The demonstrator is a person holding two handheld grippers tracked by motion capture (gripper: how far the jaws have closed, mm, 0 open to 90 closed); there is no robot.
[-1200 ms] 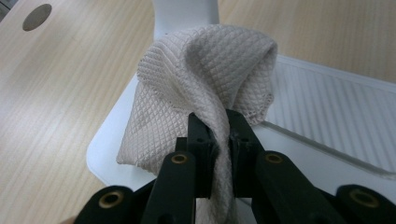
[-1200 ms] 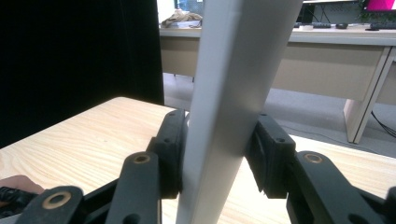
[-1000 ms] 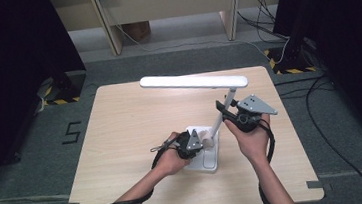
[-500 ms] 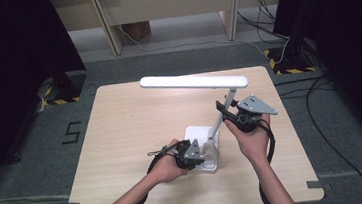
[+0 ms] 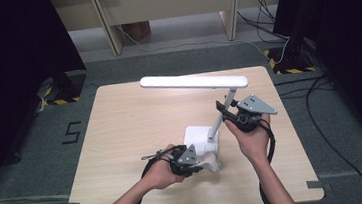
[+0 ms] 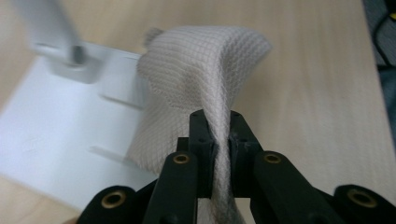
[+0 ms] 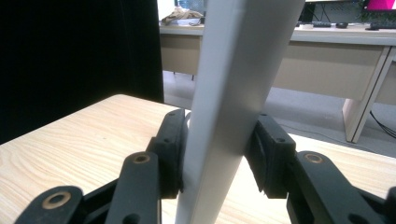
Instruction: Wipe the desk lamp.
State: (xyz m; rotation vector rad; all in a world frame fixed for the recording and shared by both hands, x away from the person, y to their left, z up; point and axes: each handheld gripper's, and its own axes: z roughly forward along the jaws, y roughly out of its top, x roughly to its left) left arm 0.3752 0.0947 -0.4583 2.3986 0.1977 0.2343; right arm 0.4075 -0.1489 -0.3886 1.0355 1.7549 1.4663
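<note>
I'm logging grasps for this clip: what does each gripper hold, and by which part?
Left gripper pinches a bunched fold of the cloth; right gripper clamps the lamp's upright arm.

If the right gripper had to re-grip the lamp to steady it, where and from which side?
The slanted arm, mid-length, from the person's right, where the right gripper clamps it now: flat-sided, narrow enough for the jaws, and away from the base the cloth wipes.
</note>
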